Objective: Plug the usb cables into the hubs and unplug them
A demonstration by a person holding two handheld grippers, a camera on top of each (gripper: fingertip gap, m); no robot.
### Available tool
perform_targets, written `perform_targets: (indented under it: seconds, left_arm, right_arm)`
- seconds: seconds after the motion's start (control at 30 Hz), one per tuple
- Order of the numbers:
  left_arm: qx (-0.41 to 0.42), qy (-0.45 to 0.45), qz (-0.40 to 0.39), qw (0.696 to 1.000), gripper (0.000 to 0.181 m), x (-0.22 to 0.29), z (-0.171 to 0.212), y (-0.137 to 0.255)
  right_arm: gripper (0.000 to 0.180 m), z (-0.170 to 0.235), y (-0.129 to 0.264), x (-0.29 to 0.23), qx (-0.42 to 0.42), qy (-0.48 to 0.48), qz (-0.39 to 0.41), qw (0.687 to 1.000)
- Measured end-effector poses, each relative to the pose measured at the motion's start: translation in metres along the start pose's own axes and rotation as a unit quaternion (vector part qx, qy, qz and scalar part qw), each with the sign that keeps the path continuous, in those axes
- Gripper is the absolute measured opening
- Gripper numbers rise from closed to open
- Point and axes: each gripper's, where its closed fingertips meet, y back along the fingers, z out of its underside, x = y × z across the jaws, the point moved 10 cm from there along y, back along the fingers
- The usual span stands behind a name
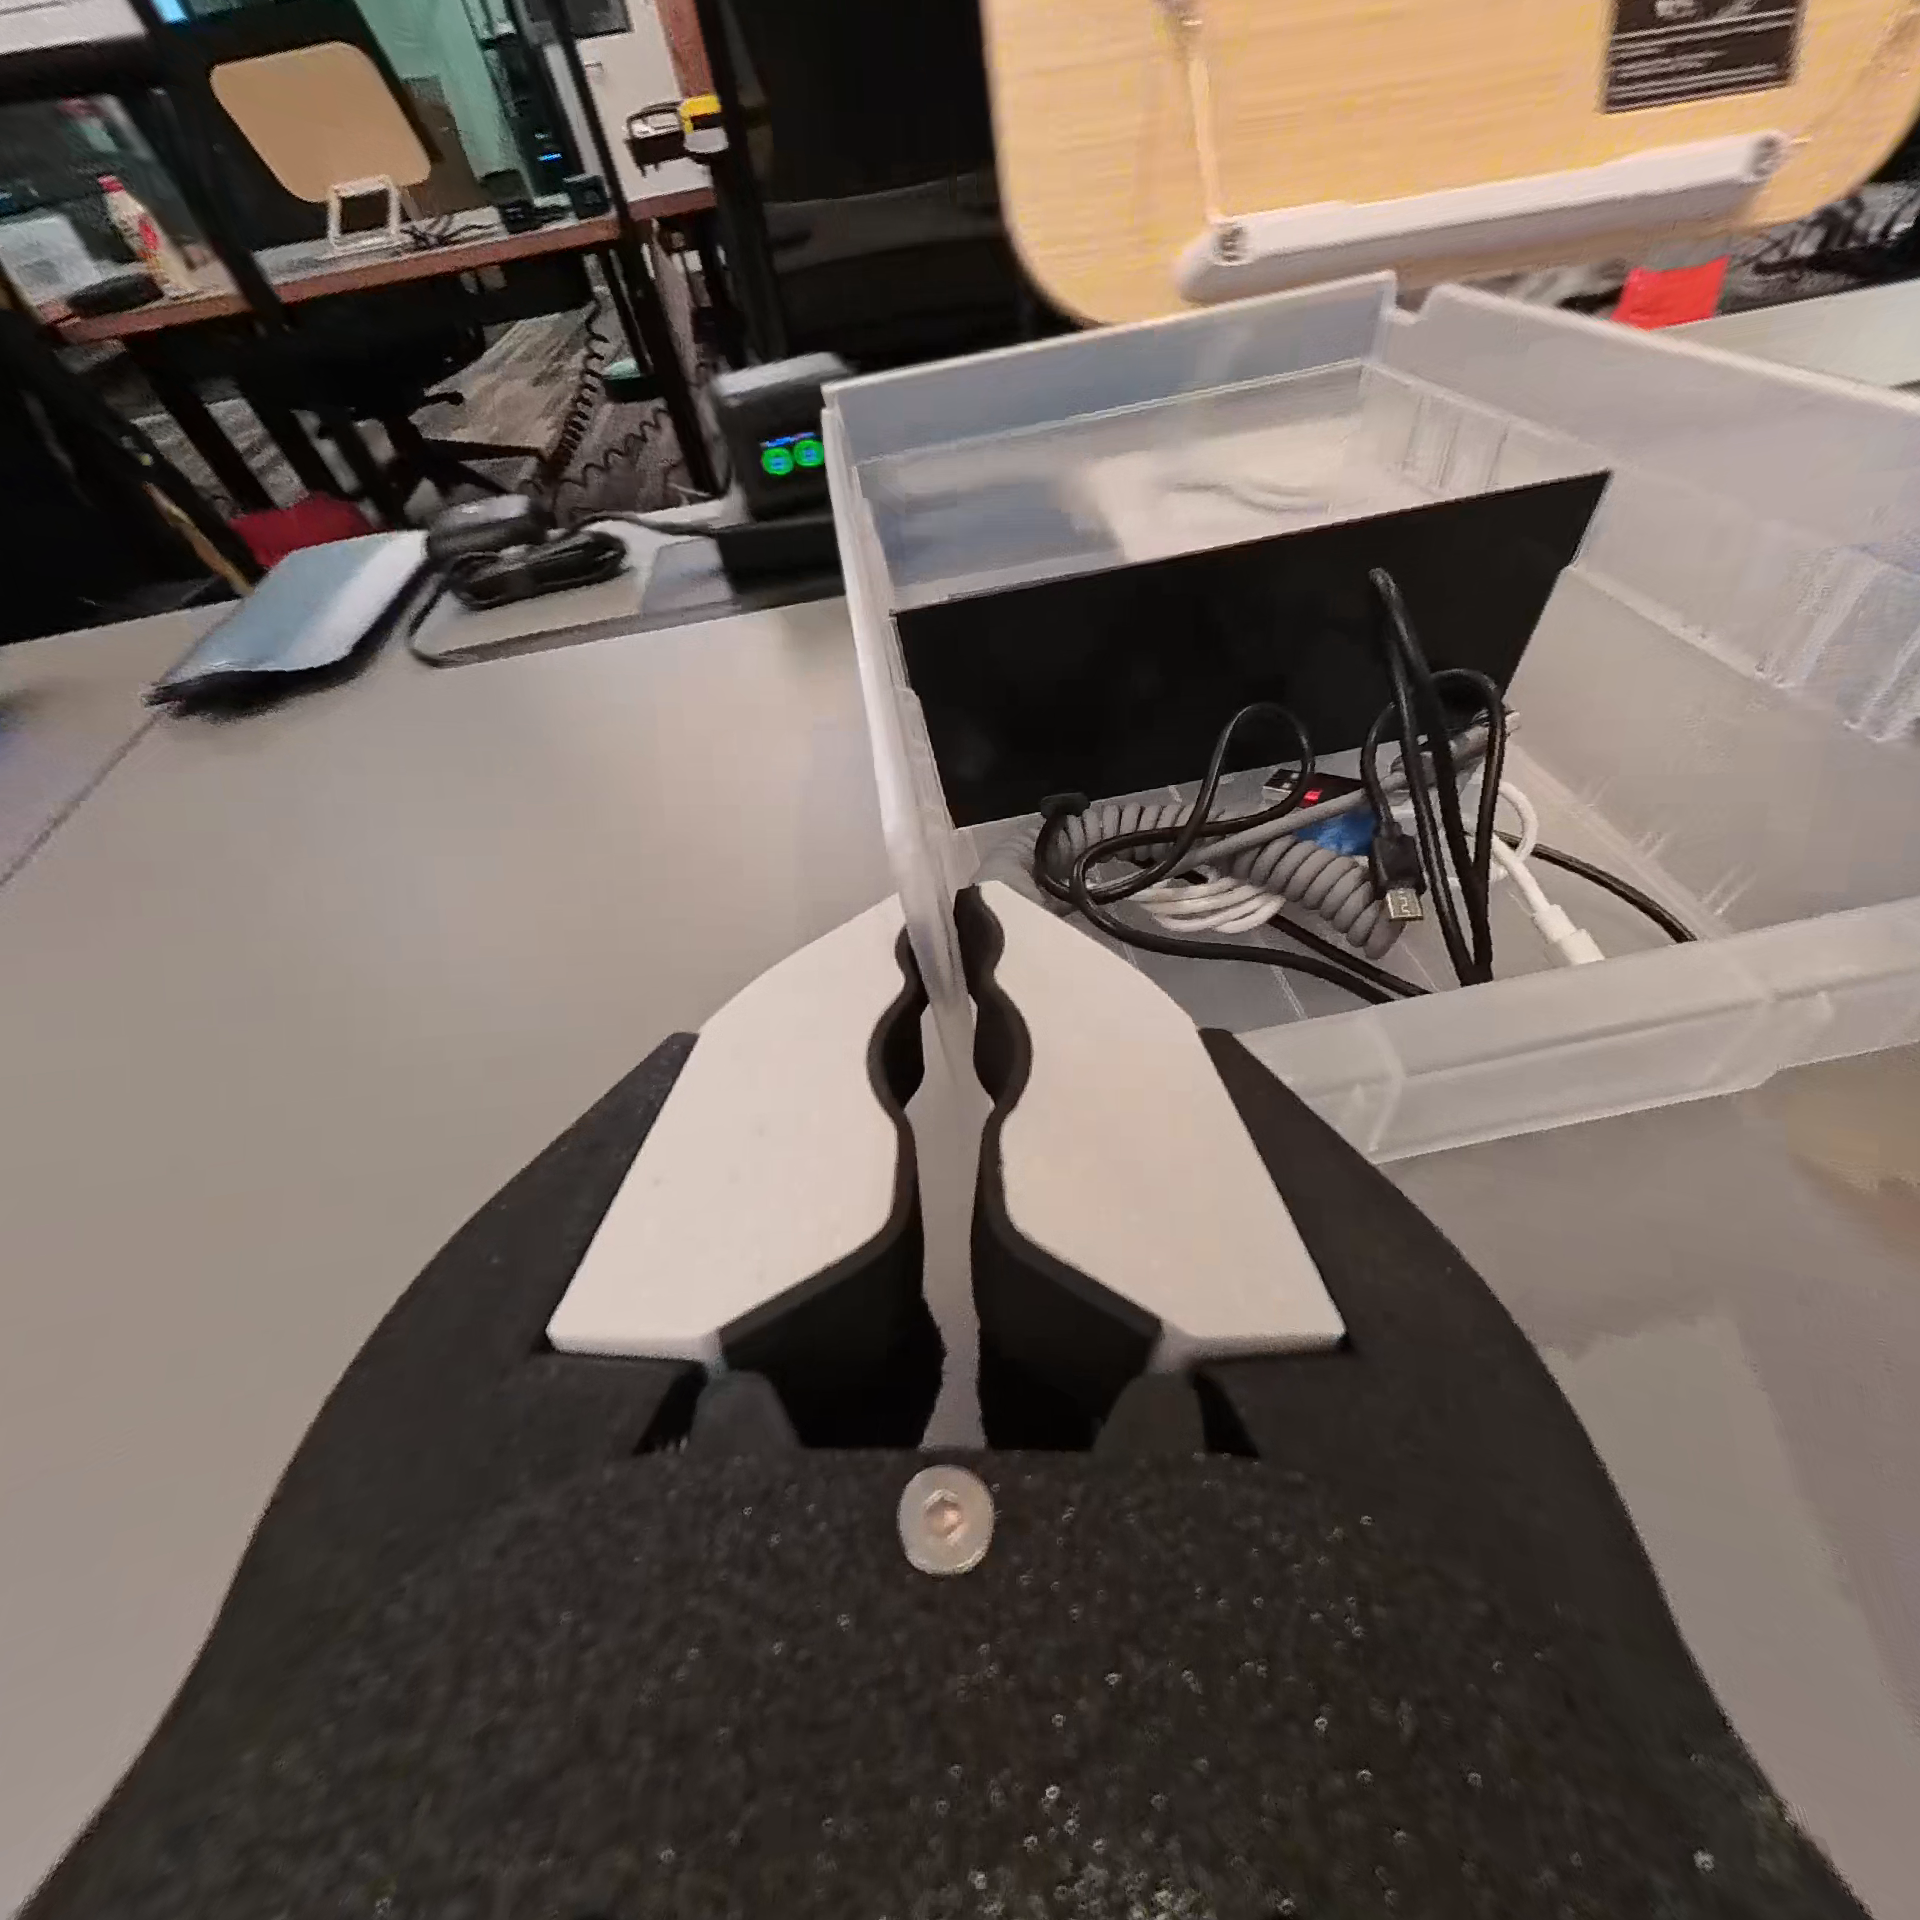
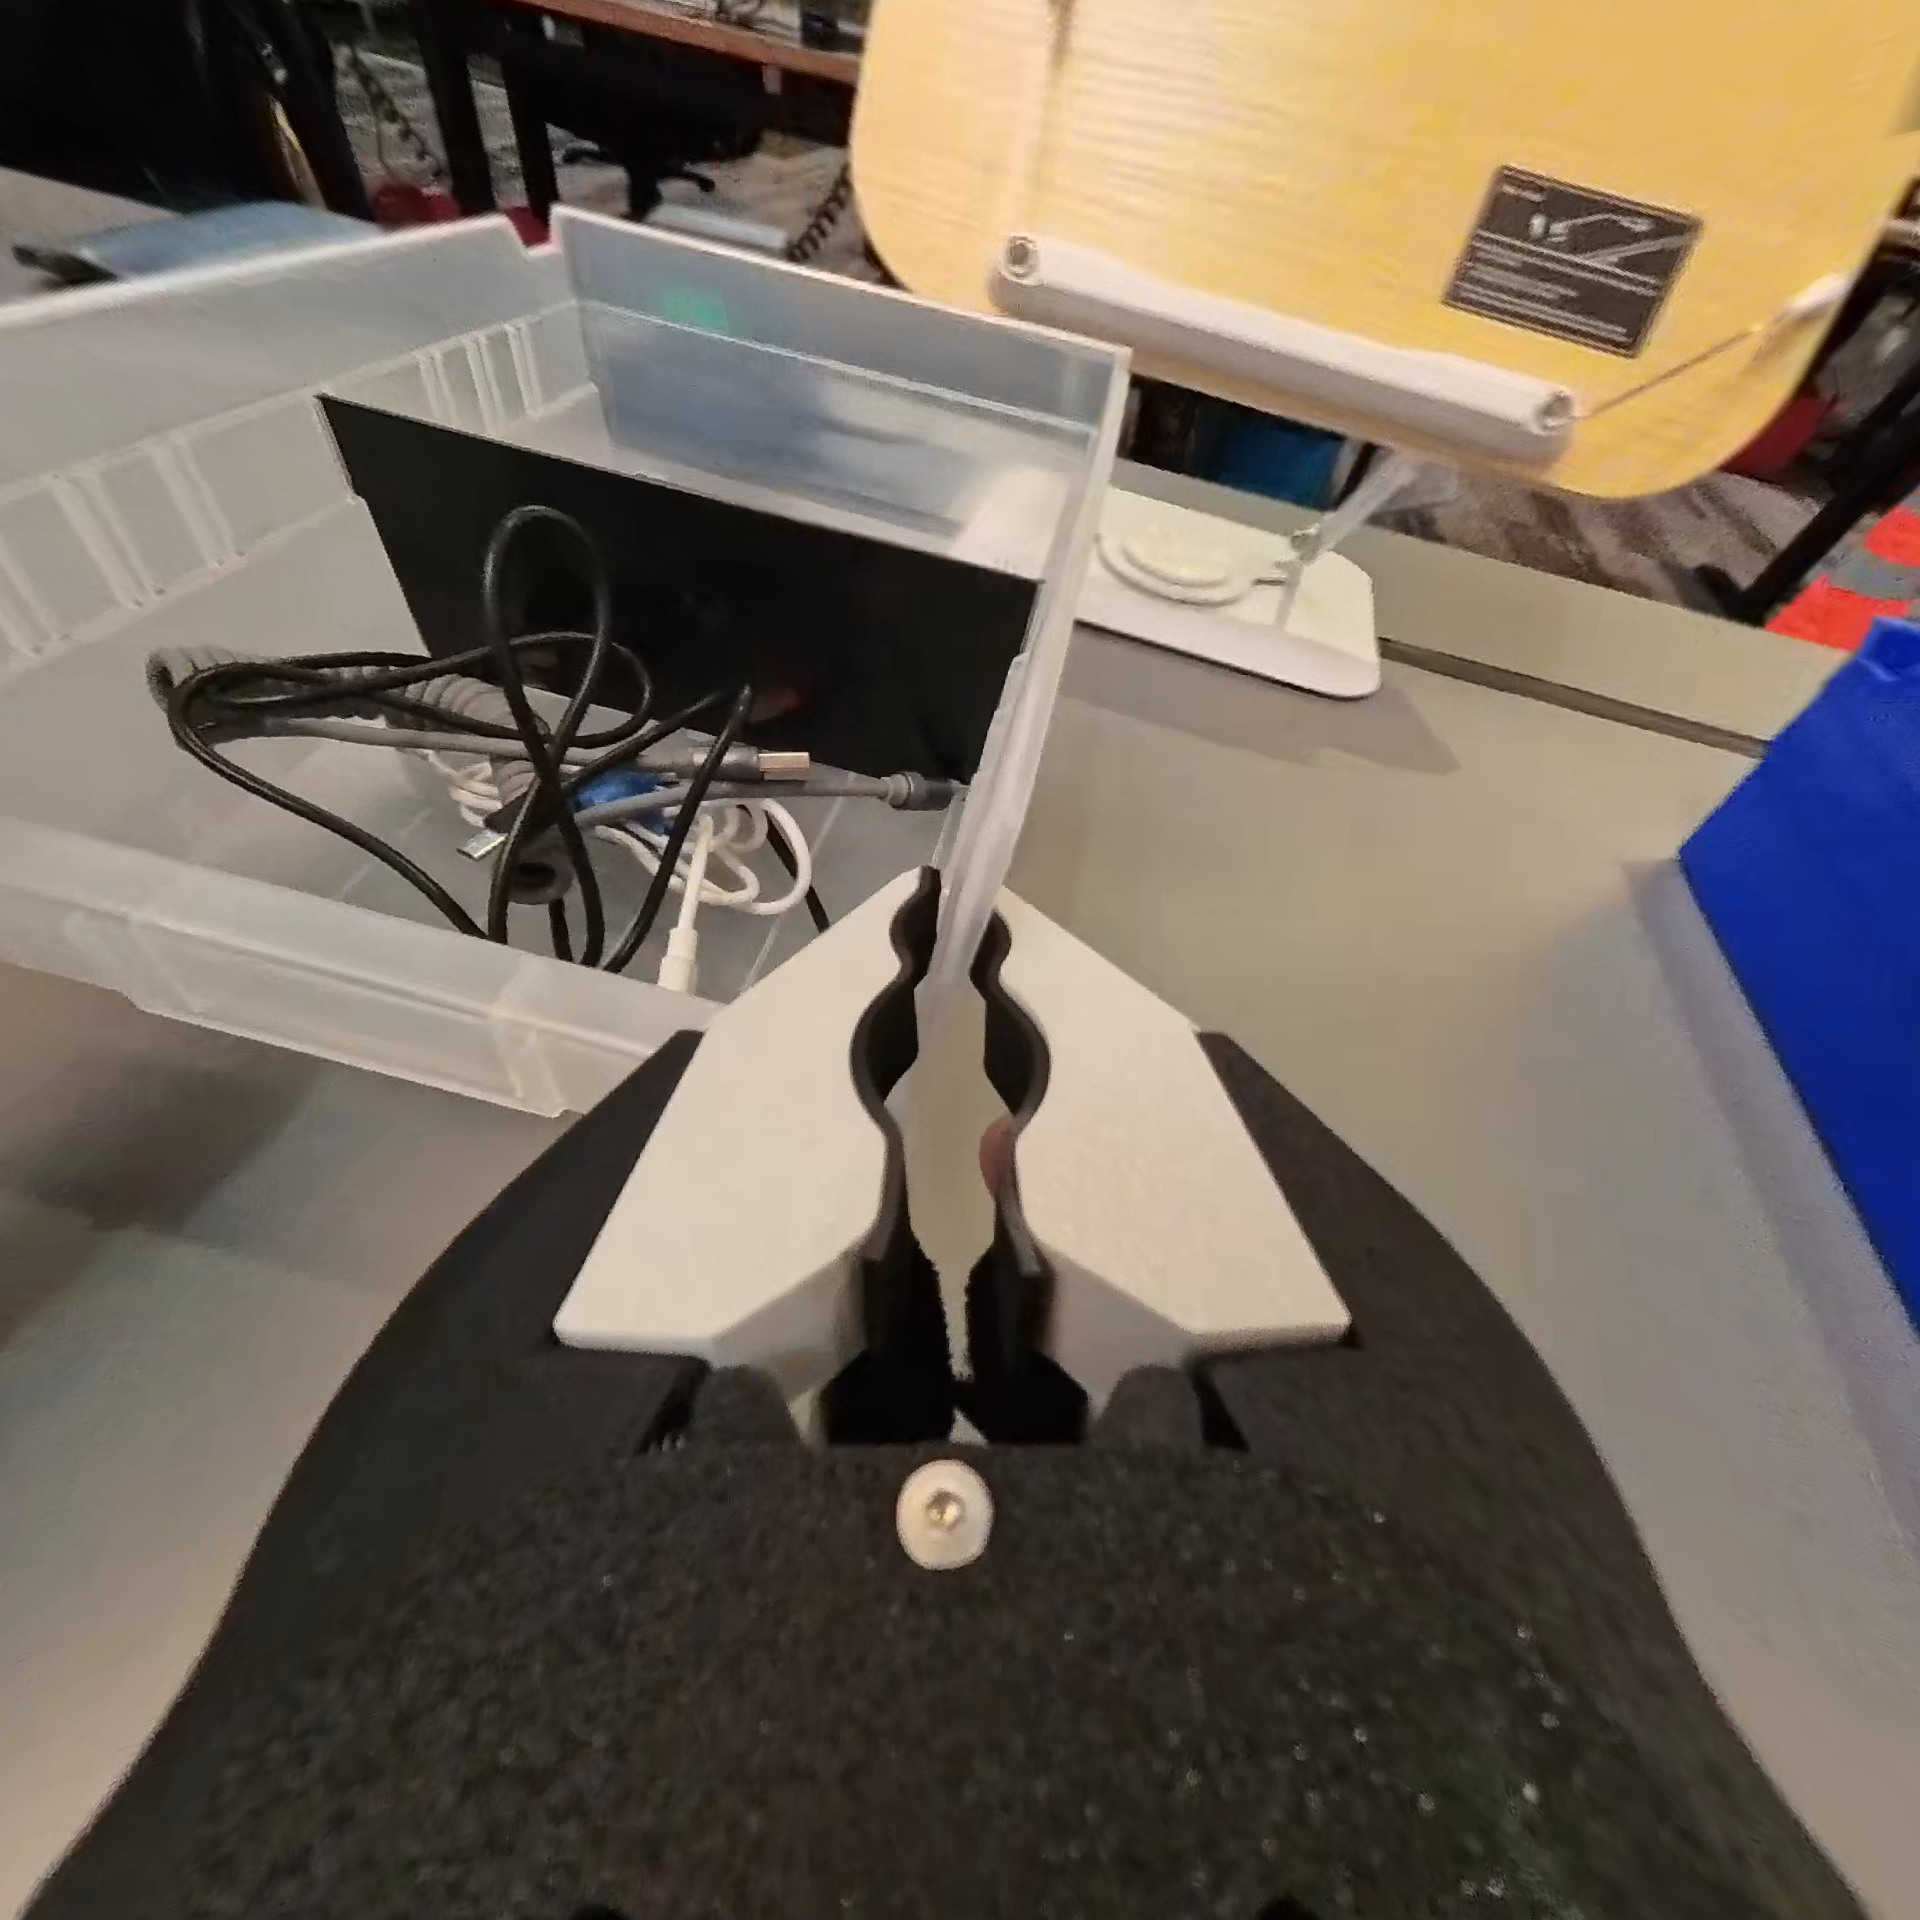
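Observation:
A translucent plastic bin (image 1: 1621,997) stands on the grey table, with a black divider (image 1: 1195,644) across it. A tangle of black, white and coiled grey USB cables (image 1: 1247,852) lies in its near compartment; it also shows in the right wrist view (image 2: 582,790). My left gripper (image 1: 948,935) is shut on the bin's left side wall (image 1: 883,665); the pads press on the thin plastic. My right gripper (image 2: 961,914) is shut on the bin's right side wall (image 2: 1049,623) in the same way. Neither gripper holds a cable.
A lamp with a pale yellow shade (image 2: 1299,208) hangs over the bin's far end, and its white base (image 2: 1247,613) stands beyond the bin. A blue container (image 2: 1829,935) is at the right. A black device with green lights (image 1: 784,436) and a grey pouch (image 1: 301,613) lie far left. About 20 cm separates my left fingertips from my right.

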Motion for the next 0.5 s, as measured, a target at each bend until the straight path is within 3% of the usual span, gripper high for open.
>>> perform_targets:
  seconds: [0.13, 0.3, 0.5]
  left_arm:
    - [-0.004, -0.001, -0.027, 1.000, 0.004, -0.065, 0.010, 0.009]
    - [0.009, 0.074, -0.023, 0.997, 0.004, -0.130, 0.036, 0.014]
    - [-0.030, 0.135, -0.037, 0.990, 0.003, -0.144, 0.047, 0.015]
  right_arm:
    - [0.004, -0.012, -0.023, -0.066, -0.009, 0.012, -0.030, 0.999]
    - [0.007, -0.016, -0.037, -0.125, -0.002, 0.046, -0.066, 0.997]
    - [0.015, -0.005, -0.026, -0.139, -0.033, 0.115, -0.139, 0.983]
